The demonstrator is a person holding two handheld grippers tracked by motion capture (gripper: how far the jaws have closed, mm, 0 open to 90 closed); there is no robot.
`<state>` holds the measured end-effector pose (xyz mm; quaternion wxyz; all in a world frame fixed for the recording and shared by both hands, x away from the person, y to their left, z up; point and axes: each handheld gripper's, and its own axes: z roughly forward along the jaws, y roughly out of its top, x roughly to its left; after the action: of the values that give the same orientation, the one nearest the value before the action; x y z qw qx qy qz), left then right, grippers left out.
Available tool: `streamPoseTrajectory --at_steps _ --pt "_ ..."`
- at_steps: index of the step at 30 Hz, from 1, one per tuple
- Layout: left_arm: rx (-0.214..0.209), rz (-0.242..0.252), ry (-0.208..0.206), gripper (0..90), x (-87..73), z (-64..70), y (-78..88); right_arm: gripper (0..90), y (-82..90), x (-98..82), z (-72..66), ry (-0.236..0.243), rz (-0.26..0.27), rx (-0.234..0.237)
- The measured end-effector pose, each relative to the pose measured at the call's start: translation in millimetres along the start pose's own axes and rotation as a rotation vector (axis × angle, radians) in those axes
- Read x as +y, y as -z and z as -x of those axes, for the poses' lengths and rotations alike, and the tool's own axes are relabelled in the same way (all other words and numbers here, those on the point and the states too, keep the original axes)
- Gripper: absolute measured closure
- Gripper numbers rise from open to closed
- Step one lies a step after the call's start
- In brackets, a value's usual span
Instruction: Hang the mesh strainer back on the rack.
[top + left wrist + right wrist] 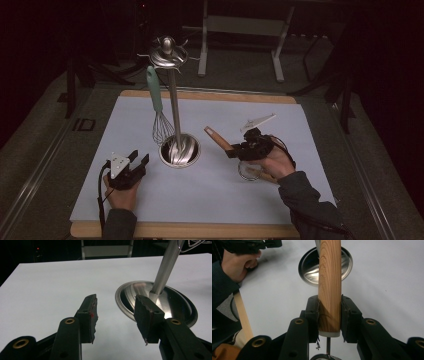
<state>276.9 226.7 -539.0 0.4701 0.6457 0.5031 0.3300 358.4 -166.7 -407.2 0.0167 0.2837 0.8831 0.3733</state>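
Observation:
A steel utensil stand [174,107] rises from a round base [170,155] in the middle of the white mat. A whisk [159,112] with a pale green handle hangs from the stand's top. My right gripper [231,150] is shut on the wooden handle [216,136] of a small strainer, and its round head [249,171] hangs under my hand. In the right gripper view the pads clamp the handle [329,277] from both sides, pointing at the base [308,267]. My left gripper [139,156] rests left of the base, open and holding nothing [116,307].
A white utensil [257,121] lies on the mat [215,200] behind my right hand. The mat covers a wooden board [200,231]. Dark floor and metal frame legs [202,45] lie beyond the table's far edge.

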Motion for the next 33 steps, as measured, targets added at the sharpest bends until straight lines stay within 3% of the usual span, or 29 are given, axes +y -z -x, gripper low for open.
streamPoseTrajectory --at_steps 16,24,33 --pt "0.002 0.001 -0.005 53.4 0.0 0.3 0.1 70.9 9.1 17.6 -4.7 0.043 0.071 0.024" --pt "0.002 -0.001 -0.005 52.8 0.1 0.4 0.1 70.9 15.5 24.7 -10.0 0.090 0.128 0.066" --pt "0.002 0.001 -0.008 52.9 0.0 0.9 0.0 71.0 24.3 34.2 -13.8 0.126 0.166 0.073"
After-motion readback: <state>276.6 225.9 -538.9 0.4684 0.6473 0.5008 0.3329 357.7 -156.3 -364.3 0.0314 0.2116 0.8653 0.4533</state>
